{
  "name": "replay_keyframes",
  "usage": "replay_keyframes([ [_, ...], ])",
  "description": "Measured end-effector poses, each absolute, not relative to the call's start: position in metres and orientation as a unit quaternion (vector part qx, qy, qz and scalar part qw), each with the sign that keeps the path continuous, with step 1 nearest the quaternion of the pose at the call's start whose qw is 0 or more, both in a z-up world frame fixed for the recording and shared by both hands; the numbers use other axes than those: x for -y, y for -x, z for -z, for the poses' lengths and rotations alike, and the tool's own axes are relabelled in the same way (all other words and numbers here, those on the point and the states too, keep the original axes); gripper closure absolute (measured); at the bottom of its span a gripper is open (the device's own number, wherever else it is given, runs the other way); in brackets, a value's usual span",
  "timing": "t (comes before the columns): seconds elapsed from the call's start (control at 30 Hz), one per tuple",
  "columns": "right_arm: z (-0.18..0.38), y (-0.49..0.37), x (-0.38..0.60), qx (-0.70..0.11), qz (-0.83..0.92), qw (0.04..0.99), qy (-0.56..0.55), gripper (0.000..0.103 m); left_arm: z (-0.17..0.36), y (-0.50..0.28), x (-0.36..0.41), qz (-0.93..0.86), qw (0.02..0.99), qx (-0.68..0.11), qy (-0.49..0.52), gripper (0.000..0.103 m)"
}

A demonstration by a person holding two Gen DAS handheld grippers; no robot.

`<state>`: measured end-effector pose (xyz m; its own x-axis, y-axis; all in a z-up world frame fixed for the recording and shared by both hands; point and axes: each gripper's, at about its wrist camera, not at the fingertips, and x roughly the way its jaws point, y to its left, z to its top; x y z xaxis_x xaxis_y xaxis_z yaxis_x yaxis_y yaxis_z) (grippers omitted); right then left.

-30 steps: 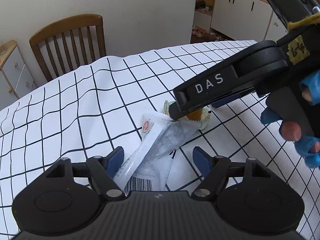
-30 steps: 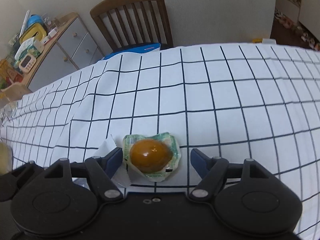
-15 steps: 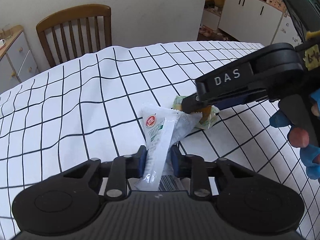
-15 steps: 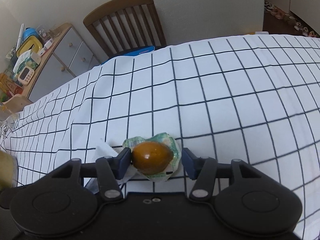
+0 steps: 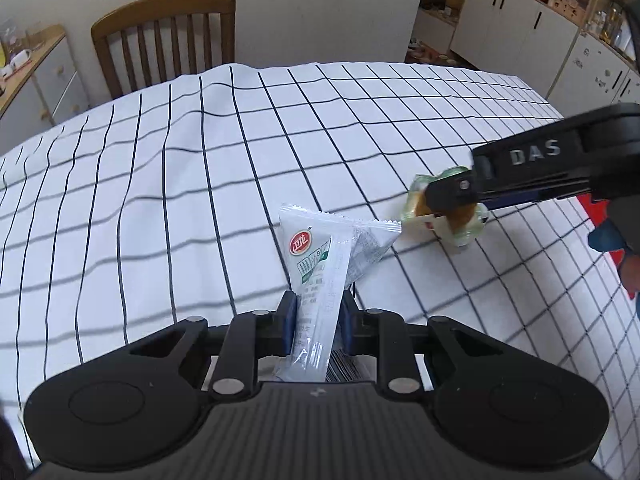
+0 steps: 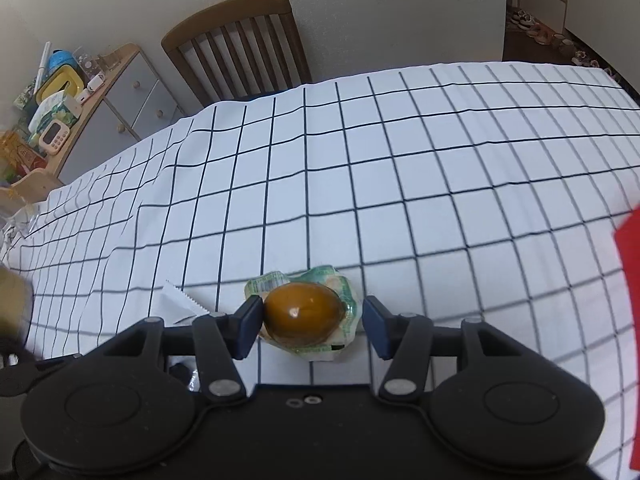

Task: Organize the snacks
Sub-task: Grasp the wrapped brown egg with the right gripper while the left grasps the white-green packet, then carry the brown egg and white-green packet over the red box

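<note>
A white snack packet (image 5: pixel 320 264) with a red logo stands up between the pads of my left gripper (image 5: pixel 316 312), which is shut on it above the checked tablecloth (image 5: pixel 160 200). To its right, a brown braised egg in a clear green-edged wrapper (image 5: pixel 444 216) is pinched by my right gripper (image 5: pixel 448 204). In the right wrist view the egg packet (image 6: pixel 302 312) fills the gap of my right gripper (image 6: pixel 310 320). The left pad touches the egg and the right pad meets the wrapper's edge. A corner of the white packet (image 6: pixel 176 300) shows at the left.
A wooden chair (image 5: pixel 164 36) stands at the table's far edge, with a grey drawer cabinet (image 6: pixel 120 100) carrying clutter to its left. Something red (image 6: pixel 628 320) lies at the right of the table. A gloved hand (image 5: pixel 616 240) holds the right gripper. White cupboards line the back right.
My left gripper went from open to shut on the white packet and raised it. My right gripper closed on the egg packet and has carried it rightward, away from the white packet.
</note>
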<state>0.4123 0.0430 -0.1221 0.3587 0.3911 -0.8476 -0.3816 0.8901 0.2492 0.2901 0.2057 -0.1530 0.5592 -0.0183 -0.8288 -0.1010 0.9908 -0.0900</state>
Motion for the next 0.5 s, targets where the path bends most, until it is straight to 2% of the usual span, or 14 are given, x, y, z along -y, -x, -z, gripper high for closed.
replay_keyframes([
  [0.5,0.069,-0.359,0.015,-0.502,-0.262,0.825,-0.002,0.050,0.102,-0.241,-0.150,-0.036,0.884,-0.455,0.103,0.082],
])
